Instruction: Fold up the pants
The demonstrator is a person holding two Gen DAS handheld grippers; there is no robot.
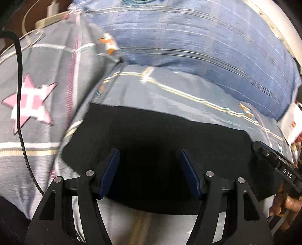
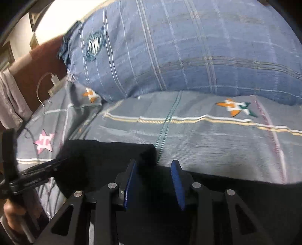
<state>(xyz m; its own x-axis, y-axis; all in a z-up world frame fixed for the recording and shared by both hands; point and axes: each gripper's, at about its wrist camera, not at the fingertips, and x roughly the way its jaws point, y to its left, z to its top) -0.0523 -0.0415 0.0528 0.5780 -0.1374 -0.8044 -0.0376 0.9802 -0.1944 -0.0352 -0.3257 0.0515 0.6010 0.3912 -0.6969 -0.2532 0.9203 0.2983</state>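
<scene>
Black pants (image 1: 151,130) lie folded on the grey bedsheet (image 1: 169,94), their far edge straight across the left wrist view. My left gripper (image 1: 149,152) hovers over the dark cloth, jaws wide open, nothing pinched between its blue pads (image 1: 111,169). In the right wrist view the pants (image 2: 105,156) end in a thick folded corner just ahead of my right gripper (image 2: 153,162). That gripper stands partly open above the cloth, and its pads (image 2: 177,182) press on nothing. Each view shows the other gripper at its edge, held by a hand (image 1: 286,205).
A blue plaid pillow (image 2: 188,47) lies beyond the pants. A black cable (image 1: 20,105) crosses the star-patterned sheet at left, near a white charger and cords (image 1: 51,11). A white and red package (image 1: 292,122) sits at the right edge. A brown headboard (image 2: 41,62) stands behind.
</scene>
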